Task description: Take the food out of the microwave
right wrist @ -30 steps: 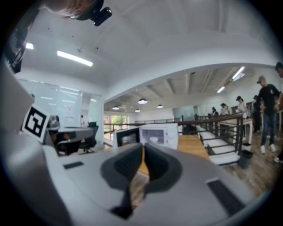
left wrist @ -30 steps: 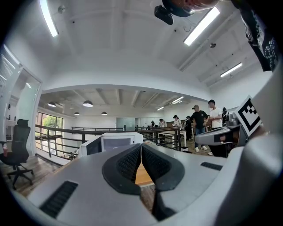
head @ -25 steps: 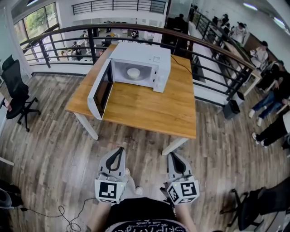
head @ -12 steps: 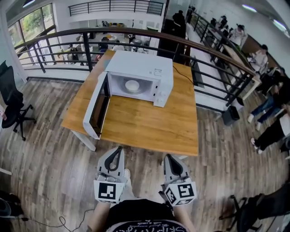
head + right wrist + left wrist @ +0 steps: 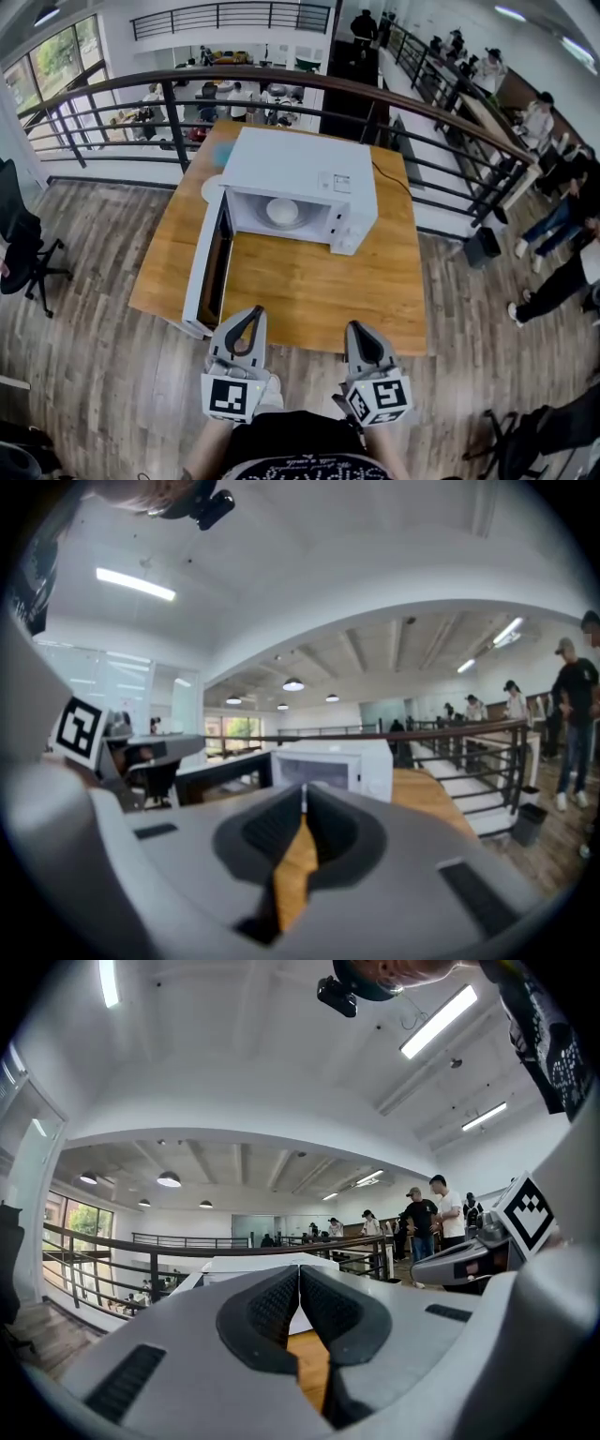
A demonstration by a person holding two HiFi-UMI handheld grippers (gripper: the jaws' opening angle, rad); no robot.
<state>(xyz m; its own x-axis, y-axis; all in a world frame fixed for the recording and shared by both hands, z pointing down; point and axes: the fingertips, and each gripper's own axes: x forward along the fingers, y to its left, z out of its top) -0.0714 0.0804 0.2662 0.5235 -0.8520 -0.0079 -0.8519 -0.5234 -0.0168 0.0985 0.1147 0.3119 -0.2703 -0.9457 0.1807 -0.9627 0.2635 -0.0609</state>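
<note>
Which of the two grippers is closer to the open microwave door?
The left gripper, just beside the microwave door and its free edge; the right gripper is farther to the right.

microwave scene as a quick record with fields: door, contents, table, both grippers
microwave: white microwave on light wooden table
door: door open, swung out toward the head view's left
inside: white round dish in the cavity
left gripper: left gripper shut, empty, apart from the microwave
right gripper: right gripper shut, empty, apart from the microwave
status: dish not yet taken out
</note>
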